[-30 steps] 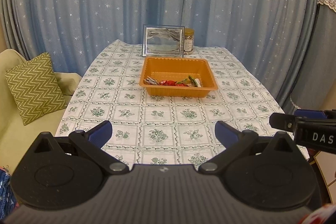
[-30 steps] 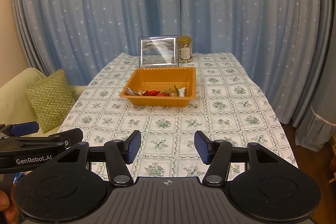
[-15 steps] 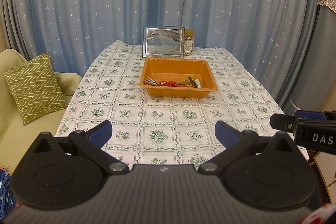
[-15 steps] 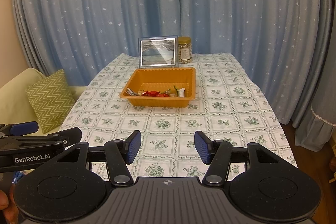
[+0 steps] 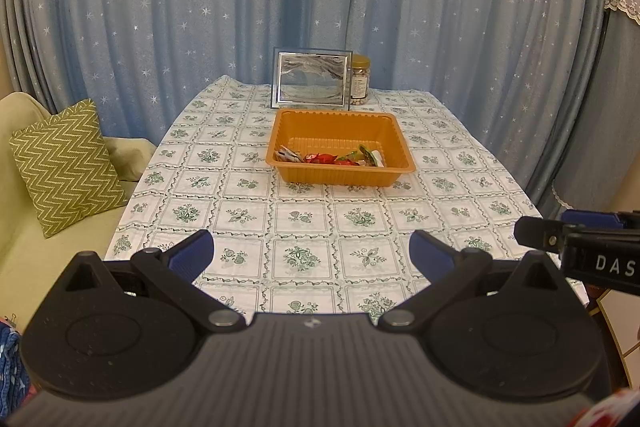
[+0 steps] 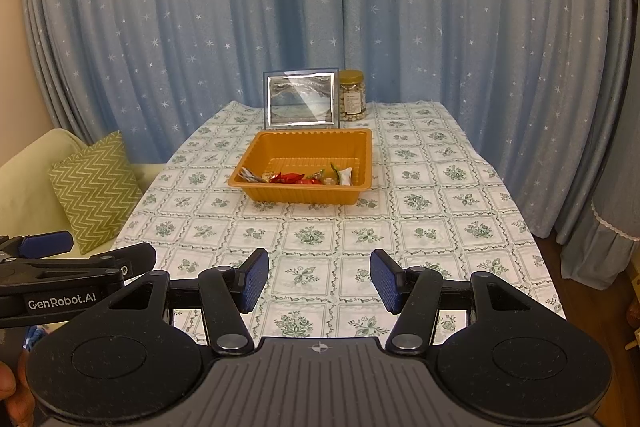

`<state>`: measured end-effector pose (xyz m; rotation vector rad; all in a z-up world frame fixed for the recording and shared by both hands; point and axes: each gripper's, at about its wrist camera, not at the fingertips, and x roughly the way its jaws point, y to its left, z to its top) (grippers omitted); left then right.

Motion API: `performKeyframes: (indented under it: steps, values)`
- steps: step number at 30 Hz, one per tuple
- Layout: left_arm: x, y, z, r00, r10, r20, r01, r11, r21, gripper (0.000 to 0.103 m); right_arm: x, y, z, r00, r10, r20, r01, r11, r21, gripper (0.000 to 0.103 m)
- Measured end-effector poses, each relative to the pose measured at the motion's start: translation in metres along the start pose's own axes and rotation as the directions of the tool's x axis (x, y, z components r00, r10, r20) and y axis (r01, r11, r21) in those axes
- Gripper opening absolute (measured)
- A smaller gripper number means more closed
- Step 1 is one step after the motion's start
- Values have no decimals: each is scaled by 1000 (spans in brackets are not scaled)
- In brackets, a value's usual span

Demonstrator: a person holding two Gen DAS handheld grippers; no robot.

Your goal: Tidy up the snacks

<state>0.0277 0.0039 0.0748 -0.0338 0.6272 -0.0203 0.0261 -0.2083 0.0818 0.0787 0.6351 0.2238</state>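
A: Step? Snacks (image 5: 332, 158) lie in orange tray (image 5: 340, 174), mid-worktop (image 5: 240, 215), well ahead.

B: Looks finished or not begun; cannot tell. Left gripper (image 5: 311, 254) fingers wide, empty. Right gripper (image 6: 319, 279) fingers moderately apart, empty.

A: Next?

B: Any pick calls for reaching forward first.

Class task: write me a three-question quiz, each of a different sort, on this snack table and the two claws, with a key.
1. True or false: the left claw is shut on a snack.
2. Where do the wrapped snacks lie?
A) on the cloth
B) along the near side of the orange tray
C) in the jar
3. Fill in: right behind the tray stands a picture ____.

Key: 1 false, both it and the right claw are open and empty; 2 B; 3 frame.
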Motion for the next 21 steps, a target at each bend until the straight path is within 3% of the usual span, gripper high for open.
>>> performKeyframes:
  steps: [21]
  values:
    - [0, -1, 0, 1000, -15, 14, 15, 1000, -4, 103, -1, -1, 2, 1000, -1, 5, 1, 1000, 0, 57]
